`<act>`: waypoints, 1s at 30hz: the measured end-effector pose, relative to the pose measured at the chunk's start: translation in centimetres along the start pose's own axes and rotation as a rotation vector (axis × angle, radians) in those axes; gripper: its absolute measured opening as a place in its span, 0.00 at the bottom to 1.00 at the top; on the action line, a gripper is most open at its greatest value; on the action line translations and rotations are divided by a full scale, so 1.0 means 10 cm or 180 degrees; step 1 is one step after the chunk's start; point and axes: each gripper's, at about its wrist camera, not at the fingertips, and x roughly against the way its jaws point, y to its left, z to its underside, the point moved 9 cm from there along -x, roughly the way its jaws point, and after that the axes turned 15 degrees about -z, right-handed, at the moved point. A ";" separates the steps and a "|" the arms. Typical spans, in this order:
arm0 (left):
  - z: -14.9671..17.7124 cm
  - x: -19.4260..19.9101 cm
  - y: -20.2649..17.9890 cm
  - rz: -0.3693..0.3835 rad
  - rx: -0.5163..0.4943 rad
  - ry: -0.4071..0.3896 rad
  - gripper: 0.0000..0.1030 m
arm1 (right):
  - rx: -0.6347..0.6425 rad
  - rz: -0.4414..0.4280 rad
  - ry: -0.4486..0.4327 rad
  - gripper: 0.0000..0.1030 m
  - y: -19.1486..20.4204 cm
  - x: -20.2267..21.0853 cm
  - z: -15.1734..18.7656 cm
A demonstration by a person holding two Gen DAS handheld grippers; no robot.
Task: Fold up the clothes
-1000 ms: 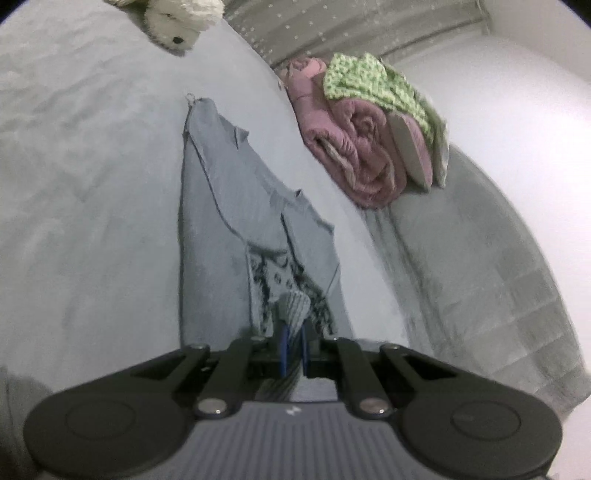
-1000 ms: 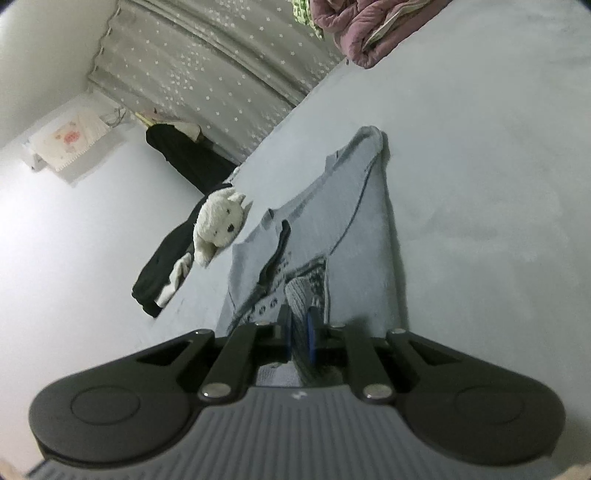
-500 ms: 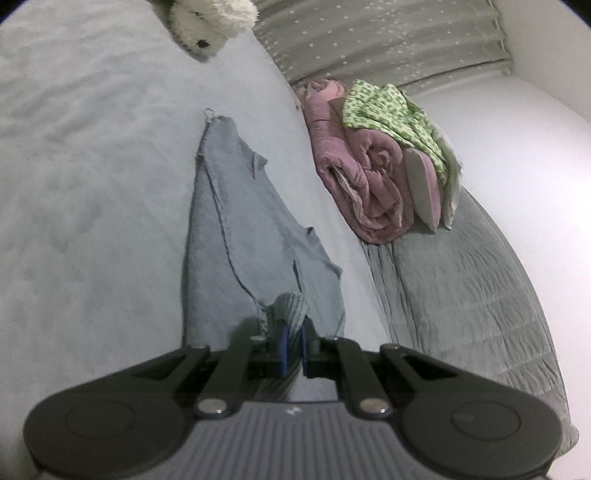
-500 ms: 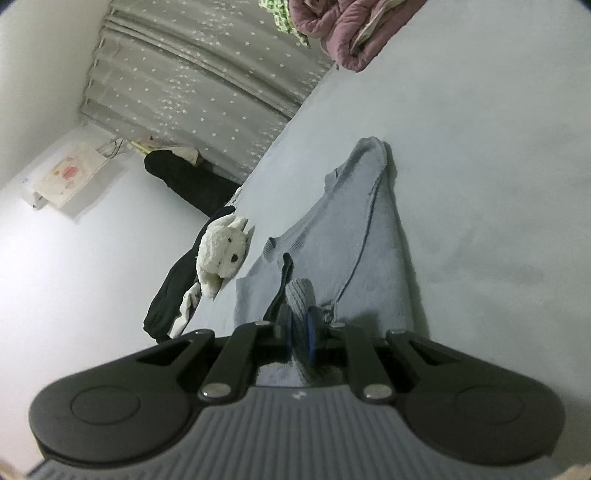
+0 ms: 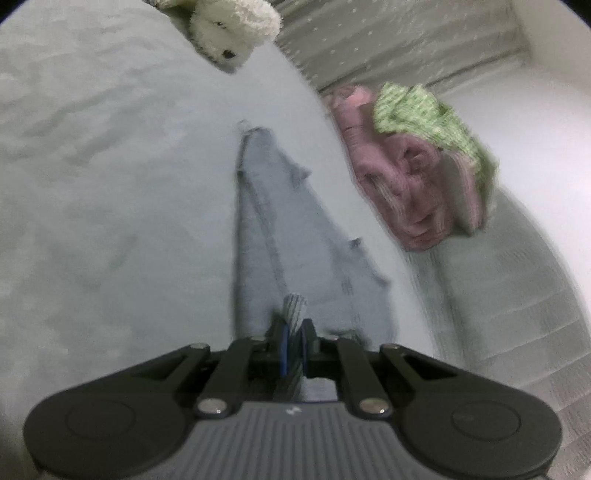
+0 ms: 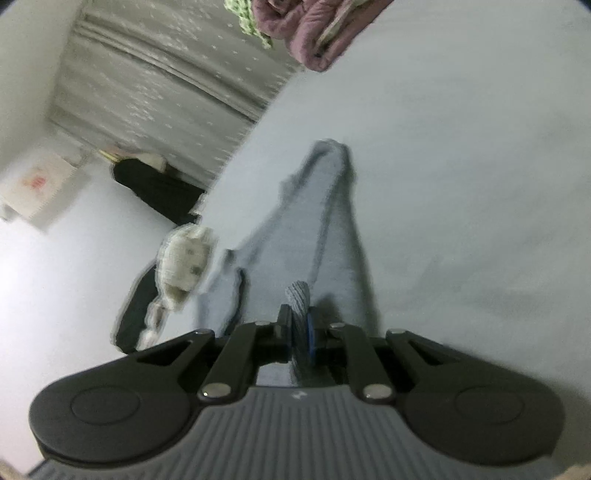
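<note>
A grey-blue sweater lies stretched out on the pale bed cover, running away from me to a narrow far end. In the left wrist view my left gripper is shut on a ribbed edge of the sweater, which bunches up between the blue pads. The right wrist view shows the same sweater from its other side. My right gripper is shut on another ribbed edge of it. Both frames are blurred.
A white plush toy sits at the far edge of the bed; it also shows as a plush toy on dark clothes. A rolled pink blanket with green cloth lies right. A dotted curtain hangs behind.
Both grippers have moved forward and down with the sweater's edge still pinched. The printed front that showed near the jaws is now covered, and the sweater lies narrower and flatter.
</note>
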 end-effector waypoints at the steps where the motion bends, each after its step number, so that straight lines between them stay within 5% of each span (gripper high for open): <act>1: 0.01 -0.02 0.00 -0.0079 -0.0075 -0.0018 0.07 | 0.0050 0.0046 0.0016 0.10 0.00 -0.01 0.02; 7: -0.01 0.02 -0.02 -0.0234 -0.0271 -0.0132 0.11 | 0.0191 0.0143 -0.0021 0.18 0.10 0.05 0.06; 9: -0.02 0.09 -0.02 -0.0253 -0.0244 -0.0175 0.20 | 0.0211 0.0149 -0.0037 0.22 0.17 0.10 0.06; 11: -0.03 0.19 -0.05 -0.0313 -0.0282 -0.0303 0.42 | 0.0354 0.0214 -0.0073 0.42 0.26 0.15 0.06; 12: -0.04 0.23 -0.07 -0.0359 -0.0326 -0.0381 0.44 | 0.0458 0.0256 -0.0095 0.45 0.32 0.17 0.07; 22: 0.21 0.40 -0.45 -0.0542 -0.1202 -0.0642 0.45 | 0.1623 0.0598 0.0309 0.45 0.79 -0.03 0.35; 30: 0.49 0.36 -0.53 -0.0625 -0.1642 -0.0492 0.45 | 0.1862 0.0891 0.0630 0.45 0.74 -0.11 0.58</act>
